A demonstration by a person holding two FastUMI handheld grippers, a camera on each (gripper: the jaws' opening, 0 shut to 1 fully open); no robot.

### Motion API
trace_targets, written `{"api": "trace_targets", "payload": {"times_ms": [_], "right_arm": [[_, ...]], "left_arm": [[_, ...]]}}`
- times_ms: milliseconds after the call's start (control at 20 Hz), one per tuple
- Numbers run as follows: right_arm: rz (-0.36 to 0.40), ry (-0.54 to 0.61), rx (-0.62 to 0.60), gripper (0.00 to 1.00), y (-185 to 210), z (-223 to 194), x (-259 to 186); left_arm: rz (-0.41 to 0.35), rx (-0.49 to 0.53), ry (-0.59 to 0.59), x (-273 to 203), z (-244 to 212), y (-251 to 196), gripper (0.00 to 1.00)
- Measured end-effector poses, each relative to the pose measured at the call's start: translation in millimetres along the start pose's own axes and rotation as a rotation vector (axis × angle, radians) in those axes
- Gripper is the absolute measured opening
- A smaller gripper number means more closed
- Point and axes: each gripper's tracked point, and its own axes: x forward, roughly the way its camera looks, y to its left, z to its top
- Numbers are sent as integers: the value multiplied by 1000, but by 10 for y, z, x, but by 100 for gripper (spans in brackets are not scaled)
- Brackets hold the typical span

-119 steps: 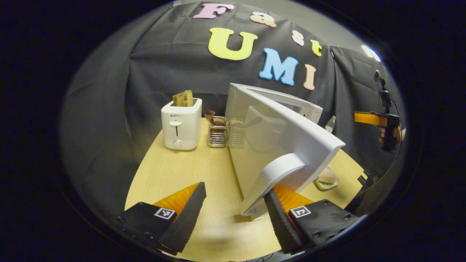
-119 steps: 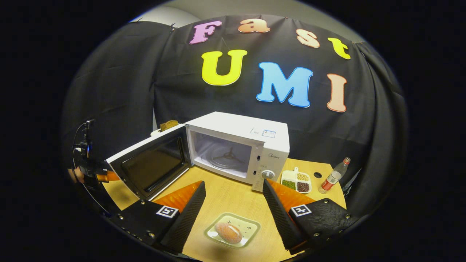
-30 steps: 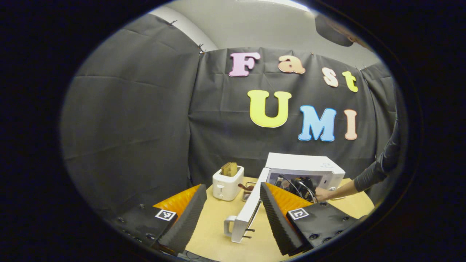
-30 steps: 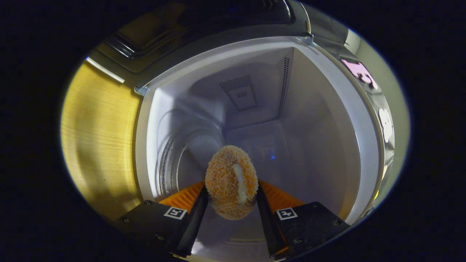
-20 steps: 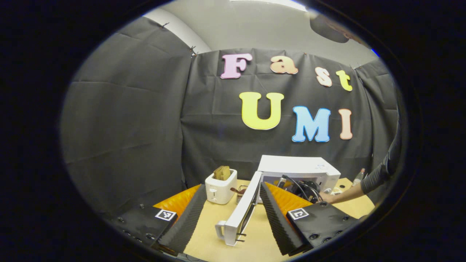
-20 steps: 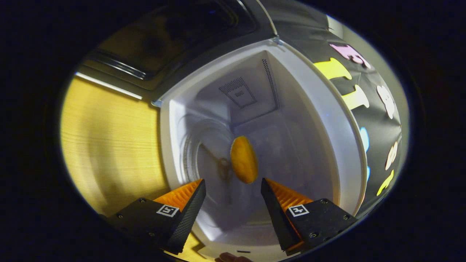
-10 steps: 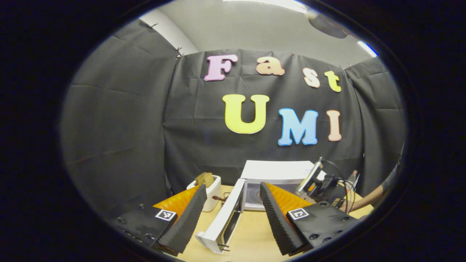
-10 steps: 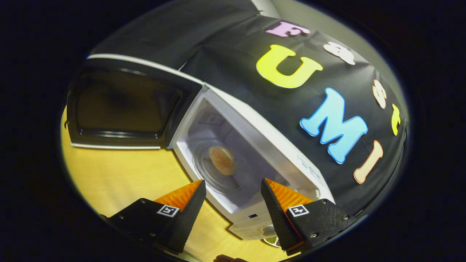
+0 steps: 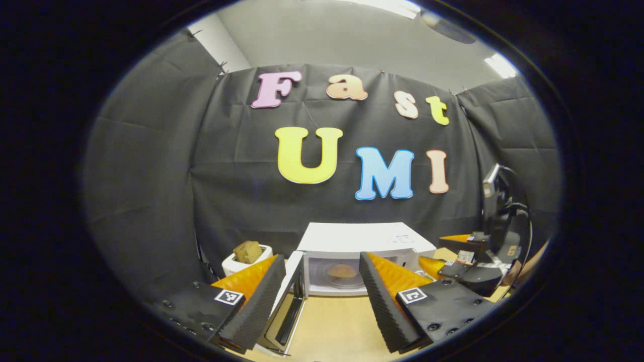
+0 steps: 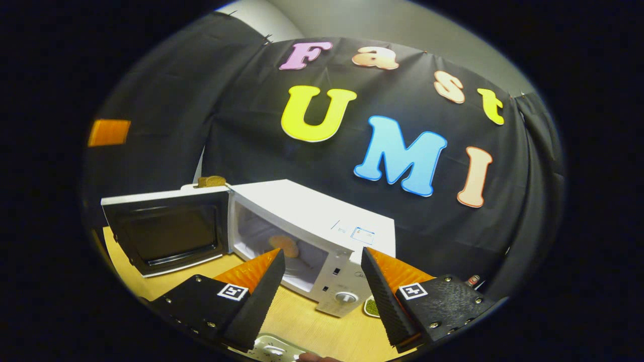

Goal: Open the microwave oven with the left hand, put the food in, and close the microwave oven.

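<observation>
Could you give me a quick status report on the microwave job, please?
Both tools open: left tool, right tool. Food inside microwave. Door still wide open, nothing blocking it.

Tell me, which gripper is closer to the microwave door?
Left. The open door stands edge-on right beside the left gripper, between its jaws. The right gripper faces the control side of the microwave, with the door farther off to its left.

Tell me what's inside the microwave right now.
The bun lies inside the open microwave, on its turntable. Both grippers' fingers cover parts of the cavity, so its sides cannot be seen.
</observation>
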Motion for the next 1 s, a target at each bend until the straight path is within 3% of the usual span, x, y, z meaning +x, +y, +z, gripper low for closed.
{"api": "trace_targets", "payload": {"times_ms": [100,350,600,750,900,1000], "right_arm": [[-32,-25,75,93,-180,167,-185],[-137,-123,231,93,-628,564,-634],[-214,-169,268,93,-873,730,-893],[-231,-154,262,94,-902,672,-907],[-244,-176,273,94,-878,744,-935],[-240,-188,276,94,-847,766,-936]], "left_arm": [[-30,-4,-8,77,9,-119,98],[-97,-6,-5,265,-2,-314,94],[-127,2,-18,374,27,-317,98],[-131,-11,-8,388,-8,-278,94],[-98,16,20,331,-109,-61,67],[-43,7,41,267,-170,178,27]]}}
